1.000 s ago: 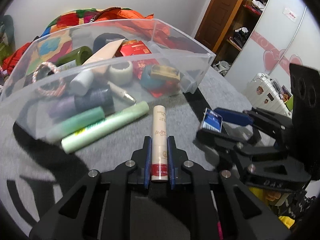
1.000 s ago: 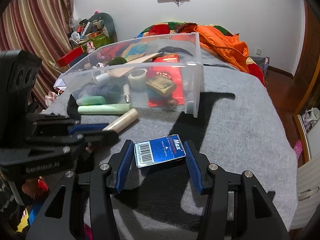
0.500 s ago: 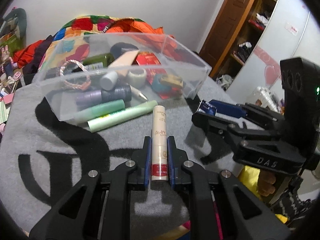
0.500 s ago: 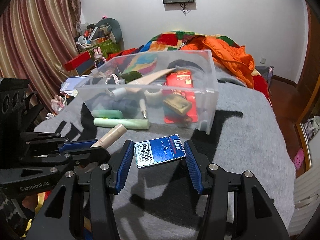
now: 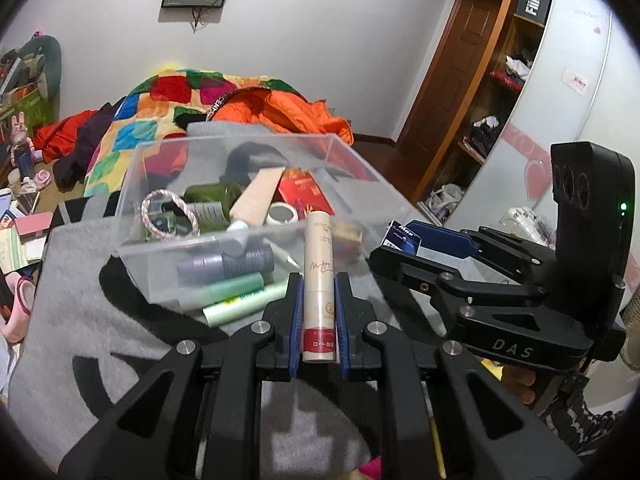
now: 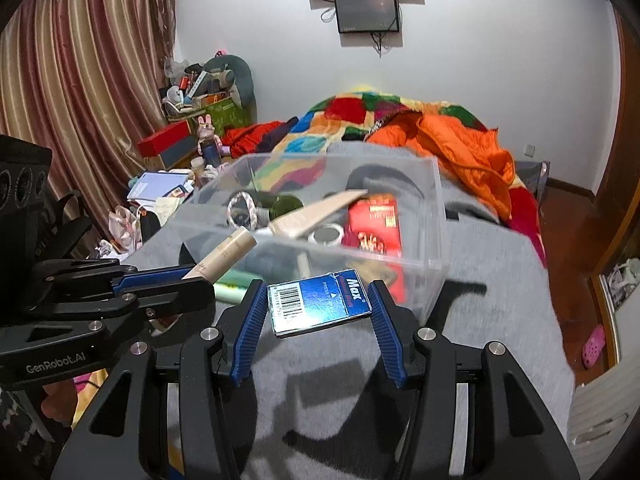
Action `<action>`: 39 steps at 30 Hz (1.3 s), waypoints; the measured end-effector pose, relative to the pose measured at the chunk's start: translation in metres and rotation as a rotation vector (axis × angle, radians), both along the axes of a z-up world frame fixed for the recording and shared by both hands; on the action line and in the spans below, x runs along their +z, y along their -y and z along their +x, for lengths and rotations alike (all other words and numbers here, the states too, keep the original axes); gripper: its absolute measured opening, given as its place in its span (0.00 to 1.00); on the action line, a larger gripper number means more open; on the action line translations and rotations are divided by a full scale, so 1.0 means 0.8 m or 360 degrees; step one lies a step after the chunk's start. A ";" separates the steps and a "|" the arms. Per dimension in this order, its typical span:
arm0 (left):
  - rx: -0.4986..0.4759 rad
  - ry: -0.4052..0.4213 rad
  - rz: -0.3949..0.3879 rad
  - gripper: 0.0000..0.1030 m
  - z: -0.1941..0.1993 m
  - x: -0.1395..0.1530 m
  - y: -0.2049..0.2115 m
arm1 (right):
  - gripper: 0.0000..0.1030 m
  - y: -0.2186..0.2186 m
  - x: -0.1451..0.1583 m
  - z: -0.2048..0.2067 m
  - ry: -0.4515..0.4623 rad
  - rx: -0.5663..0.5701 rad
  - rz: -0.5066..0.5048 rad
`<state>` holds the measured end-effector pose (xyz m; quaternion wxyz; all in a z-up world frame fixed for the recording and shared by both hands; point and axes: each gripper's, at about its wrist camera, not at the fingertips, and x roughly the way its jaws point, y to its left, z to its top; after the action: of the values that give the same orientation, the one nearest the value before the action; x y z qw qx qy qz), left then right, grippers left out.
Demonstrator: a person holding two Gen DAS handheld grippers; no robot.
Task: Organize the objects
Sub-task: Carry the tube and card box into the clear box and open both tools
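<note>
Fingers of my left gripper clamp a cream tube that juts forward past their tips toward the clear bin, while my right gripper pinches a blue Max box crosswise between its pads.

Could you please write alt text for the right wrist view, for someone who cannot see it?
The right gripper holds a flat blue box between its blue pads above a grey blanket. Ahead stands a clear plastic bin of small items; at left the left gripper holds a beige tube.
</note>
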<state>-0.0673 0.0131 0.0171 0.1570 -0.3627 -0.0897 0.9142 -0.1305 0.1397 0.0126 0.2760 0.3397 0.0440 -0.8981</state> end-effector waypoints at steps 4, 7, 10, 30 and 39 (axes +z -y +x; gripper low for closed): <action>0.0018 -0.0028 0.0021 0.14 -0.008 0.008 0.004 | 0.47 0.006 0.010 -0.010 -0.0022 -0.0003 -0.0010; 0.0029 -0.0036 0.0025 0.14 -0.018 0.012 0.006 | 0.47 0.008 0.016 -0.019 -0.0037 -0.0005 -0.0015; 0.0040 -0.0043 0.0014 0.14 -0.028 0.014 0.010 | 0.47 0.011 0.020 -0.029 -0.0053 -0.0010 -0.0010; 0.0049 0.0021 0.0035 0.14 -0.093 -0.001 0.020 | 0.47 0.008 -0.005 -0.098 0.0078 -0.0133 -0.0009; 0.0033 0.0081 0.0050 0.14 -0.122 -0.012 0.020 | 0.47 0.017 -0.017 -0.119 0.0145 -0.0148 0.0009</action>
<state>-0.1649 -0.0027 0.0074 0.1509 -0.3825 -0.1119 0.9046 -0.2255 0.1261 -0.0013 0.2348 0.3827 0.0180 -0.8934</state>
